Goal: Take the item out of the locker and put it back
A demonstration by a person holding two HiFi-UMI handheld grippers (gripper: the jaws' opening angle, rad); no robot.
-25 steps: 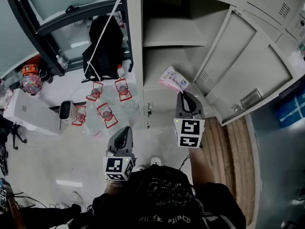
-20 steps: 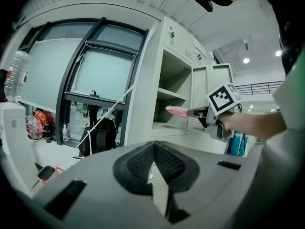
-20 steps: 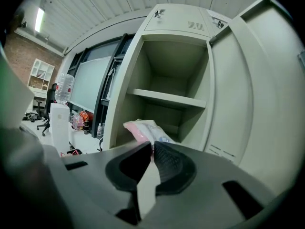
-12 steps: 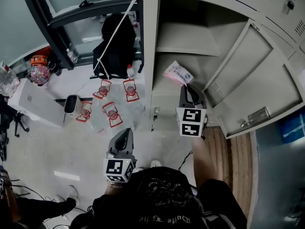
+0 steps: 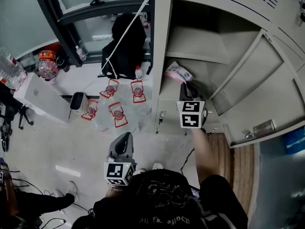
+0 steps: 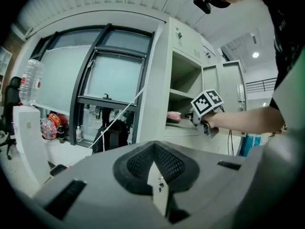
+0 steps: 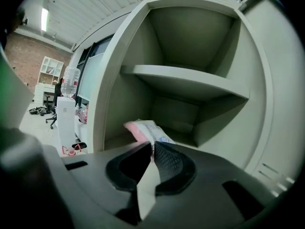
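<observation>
– Two pairs of jaws here. What has the right gripper (image 7: 151,149) got?
– Its jaws are pinched nearly together on the near edge of the pink packet (image 7: 145,129). A thin, flat thing like that leaves almost no gap, so the narrow set looks like a grip and not an empty close.
– And where is the packet against the locker (image 5: 162,56)?
– At the mouth of the locker's lower space, under the shelf (image 7: 190,82), with most of it poking inward from the front edge. Seen from the head view, the packet (image 5: 177,72) sits just ahead of the right gripper (image 5: 187,86). I can't tell whether it rests on the locker floor or hangs clear of it.
– Why hold it by the edge?
– My guess: it lets the packet go in flat under the shelf while the gripper body stays outside the opening.
– Coming out or going back?
– This moment alone doesn't say. Either way, the item is held at the locker's threshold.
– And the left gripper (image 5: 125,138)?
– Its jaws are together with nothing between them. It hangs well back from the locker, by the person's body, likely parked because one gripper is enough for something so light.
– The door (image 5: 257,85)?
– Swung wide to the right of the locker, clear of the reaching arm
</observation>
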